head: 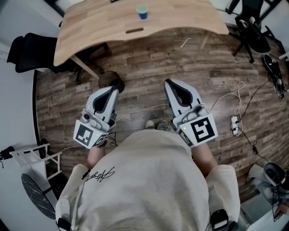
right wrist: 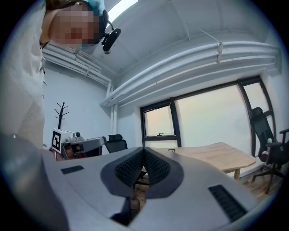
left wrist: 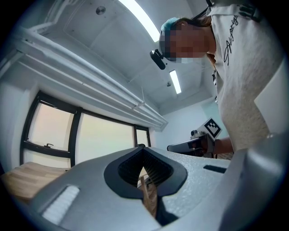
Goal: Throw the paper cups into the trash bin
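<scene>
Head view: the person stands on a wood-plank floor with a tool in each hand, both held level in front of the body and pointing toward a pale wooden table. One paper cup, blue with a lighter top, stands upright on the far part of that table, well apart from both tools. A dark round trash bin sits on the floor near the table's left leg, just beyond the tip of the left tongs. The right tongs point at bare floor between the bin and a loose white cable.

The left gripper view shows the left tongs with their ribbed pads meeting at the tip and nothing clamped between them; only a sliver of floor shows through the slit lower down. The right gripper view shows the right tongs drawn together in the same way, also empty, with the table's edge beyond them.

A black office chair stands at the table's right end, and another black chair stands against the left wall.
</scene>
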Demonstrator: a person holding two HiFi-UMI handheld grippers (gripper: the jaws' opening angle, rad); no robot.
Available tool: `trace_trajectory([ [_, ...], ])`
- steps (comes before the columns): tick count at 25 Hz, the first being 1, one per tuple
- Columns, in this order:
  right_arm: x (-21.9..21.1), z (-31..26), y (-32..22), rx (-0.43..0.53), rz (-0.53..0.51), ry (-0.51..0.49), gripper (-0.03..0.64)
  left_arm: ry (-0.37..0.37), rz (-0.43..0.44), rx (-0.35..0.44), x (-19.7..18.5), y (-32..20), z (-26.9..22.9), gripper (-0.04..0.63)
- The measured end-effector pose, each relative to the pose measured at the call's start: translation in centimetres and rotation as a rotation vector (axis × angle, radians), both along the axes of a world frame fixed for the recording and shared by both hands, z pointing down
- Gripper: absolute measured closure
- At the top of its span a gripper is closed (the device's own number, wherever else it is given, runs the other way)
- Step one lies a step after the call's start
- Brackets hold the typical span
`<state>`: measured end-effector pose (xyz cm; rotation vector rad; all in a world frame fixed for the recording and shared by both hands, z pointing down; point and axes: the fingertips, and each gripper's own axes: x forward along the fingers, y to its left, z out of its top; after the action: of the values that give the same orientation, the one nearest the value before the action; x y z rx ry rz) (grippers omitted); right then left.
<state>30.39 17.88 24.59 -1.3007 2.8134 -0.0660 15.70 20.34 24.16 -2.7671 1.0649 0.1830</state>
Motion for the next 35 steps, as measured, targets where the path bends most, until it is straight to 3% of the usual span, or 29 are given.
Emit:
trace_trajectory([
  [13,-2.1,0.2,0.4,0.011,0.006,-0.013,0.607,0.003,-0.007,0.009,-2.5,-0.1,-0.1,0.592],
  [24,-2.3,0.6,0.7,0.002,0.057,0.001,0.607,0.000,0.058,-0.001,-2.8,-0.4,0.6,0.592],
  [35,-1.5,1.0,-3.9,0.017,0.048,-0.010,0.607,-0.007,0.035,0.030,-2.2,-5.0,0.3,0.592],
])
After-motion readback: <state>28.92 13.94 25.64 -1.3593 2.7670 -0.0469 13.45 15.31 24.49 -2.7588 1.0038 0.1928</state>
